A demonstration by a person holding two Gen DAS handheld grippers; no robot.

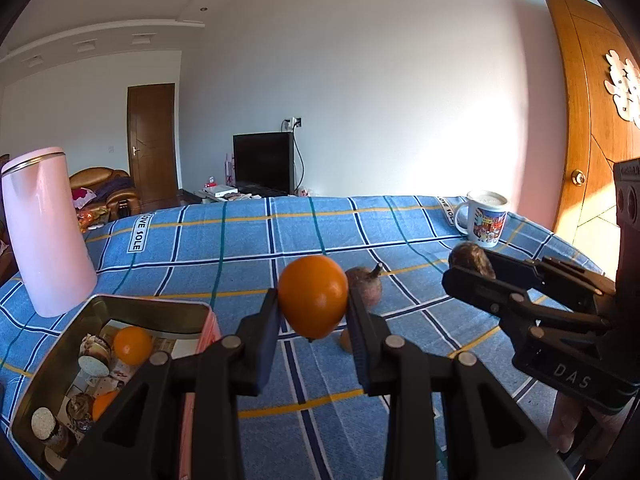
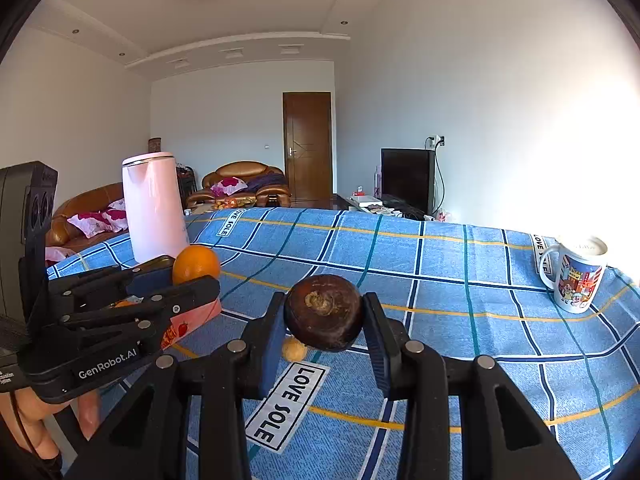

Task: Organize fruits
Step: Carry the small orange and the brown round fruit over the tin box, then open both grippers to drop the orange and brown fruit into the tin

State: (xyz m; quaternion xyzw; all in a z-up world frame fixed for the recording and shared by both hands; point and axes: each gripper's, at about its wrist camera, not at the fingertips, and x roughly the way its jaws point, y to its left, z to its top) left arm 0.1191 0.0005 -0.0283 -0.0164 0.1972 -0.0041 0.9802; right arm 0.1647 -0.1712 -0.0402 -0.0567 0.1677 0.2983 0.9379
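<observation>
My left gripper (image 1: 313,308) is shut on an orange (image 1: 313,297) and holds it above the blue checked cloth, to the right of the open tin box (image 1: 196,312). The box holds oranges (image 1: 132,345) and several dark brown fruits (image 1: 94,354). My right gripper (image 2: 324,318) is shut on a dark brown round fruit (image 2: 324,312), lifted above the cloth. In the left wrist view the right gripper (image 1: 468,270) is at right with that fruit (image 1: 470,258). In the right wrist view the left gripper (image 2: 196,276) is at left with the orange (image 2: 196,264). A brown fruit with a stem (image 1: 366,284) and a small orange piece (image 1: 345,340) lie on the cloth.
A tall pink kettle (image 1: 44,232) stands at the table's left, behind the box. A printed white mug (image 1: 486,218) stands at the far right near the table edge. A wooden door (image 1: 592,120) is close on the right. The table's far edge lies beyond the fruits.
</observation>
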